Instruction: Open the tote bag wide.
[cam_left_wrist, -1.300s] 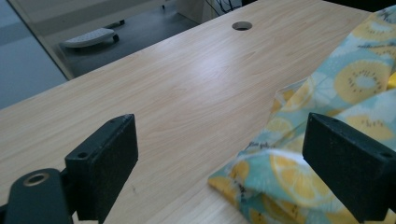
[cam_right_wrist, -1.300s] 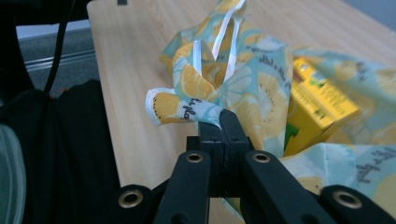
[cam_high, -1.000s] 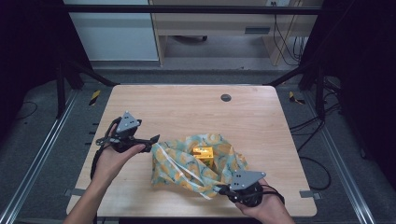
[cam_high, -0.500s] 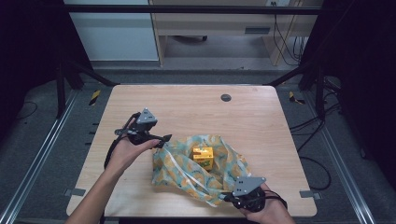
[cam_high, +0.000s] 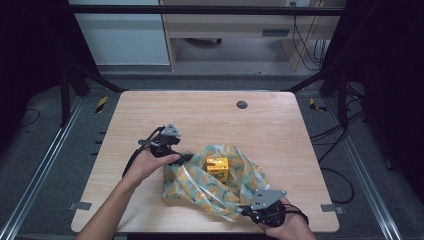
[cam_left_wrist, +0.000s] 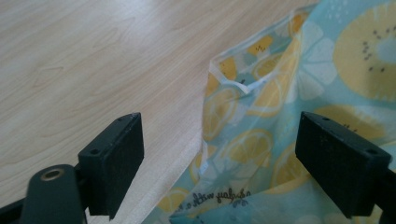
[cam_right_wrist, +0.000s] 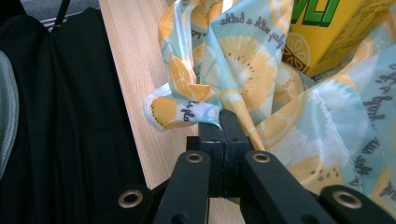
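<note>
A fruit-print cloth (cam_high: 212, 182) lies crumpled on the near middle of the wooden counter (cam_high: 280, 125), with a yellow juice carton (cam_high: 218, 166) sitting on it. The right gripper (cam_high: 246, 210), at the cloth's near right corner, has its fingers (cam_right_wrist: 211, 135) clamped together on a pinch of the fabric. The left gripper (cam_high: 189, 158) hovers at the cloth's far left edge, its fingers (cam_left_wrist: 114, 158) wide apart after widening a touch more, the cloth's hem lying between them ungripped.

Bare table (cam_high: 200, 112) lies open beyond the bag (cam_high: 192, 185); only a small grommet (cam_high: 242, 104) interrupts it
</note>
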